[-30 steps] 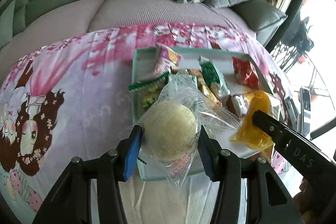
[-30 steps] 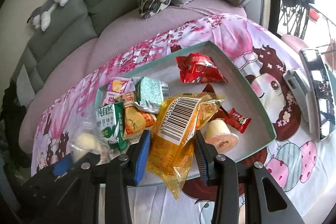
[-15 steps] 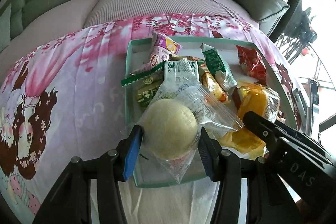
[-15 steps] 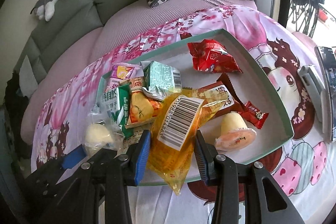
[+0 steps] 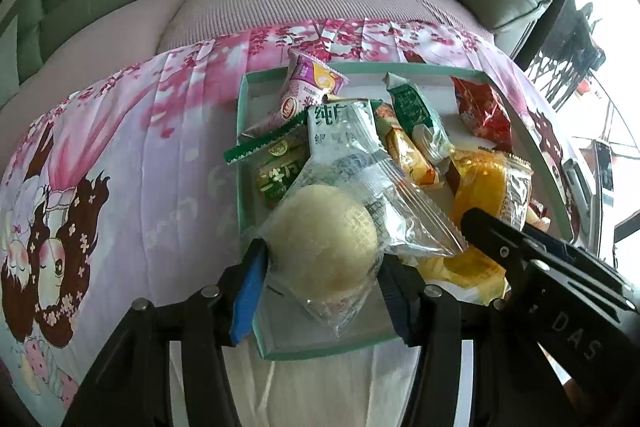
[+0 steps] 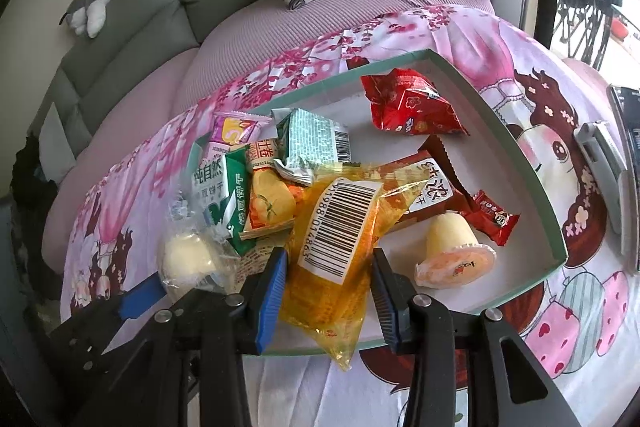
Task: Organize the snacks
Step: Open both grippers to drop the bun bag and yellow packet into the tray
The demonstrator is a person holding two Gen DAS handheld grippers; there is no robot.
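My left fingers (image 5: pixel 322 277) have just been easing apart around the round pale bun in clear wrap (image 5: pixel 324 241), now low over the shallow teal-rimmed tray (image 5: pixel 320 347). My right fingers (image 6: pixel 326 279) grip the yellow barcoded packet (image 6: pixel 336 247) beside it; both seem ready to drop.

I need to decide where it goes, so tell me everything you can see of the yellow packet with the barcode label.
The crinkly, translucent yellow plastic packet carries a white barcode label across its upper half, and its sealed bottom corner points down past the rim of the shallow teal box. It stands tilted between the blue-padded fingers of the right hand-held gripper, its top leaning on the brown wrapper behind. The contents are not discernible.
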